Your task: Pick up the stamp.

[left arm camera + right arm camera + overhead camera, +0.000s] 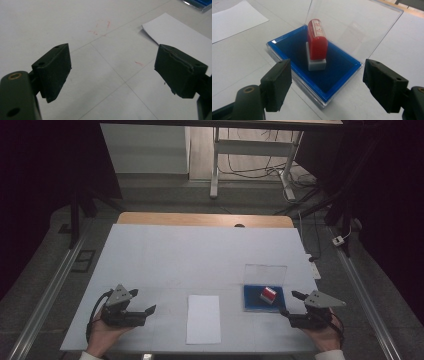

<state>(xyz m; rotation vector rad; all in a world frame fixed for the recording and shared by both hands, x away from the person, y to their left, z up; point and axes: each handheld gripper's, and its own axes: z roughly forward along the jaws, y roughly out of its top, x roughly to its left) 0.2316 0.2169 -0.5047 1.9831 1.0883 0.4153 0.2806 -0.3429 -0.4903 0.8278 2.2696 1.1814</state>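
A red stamp point(317, 42) with a white base stands on a blue ink pad point(337, 72) inside a clear case whose lid point(352, 27) stands up behind it. In the high view the stamp point(268, 294) sits in the blue pad point(252, 301) at the right front of the table. My right gripper point(288, 304) rests just right of the pad, and in its own view the right gripper point(327, 82) is open with nothing between its pads. My left gripper point(145, 304) lies at the left front, open and empty over the bare table point(100, 65).
A white sheet of paper point(203, 318) lies between the two grippers near the front edge; its corner point(175, 32) shows beyond the left jaws. Faint red marks point(102, 27) dot the white table cover point(200, 255). Beyond the table stand a desk frame point(250, 165) and floor cables.
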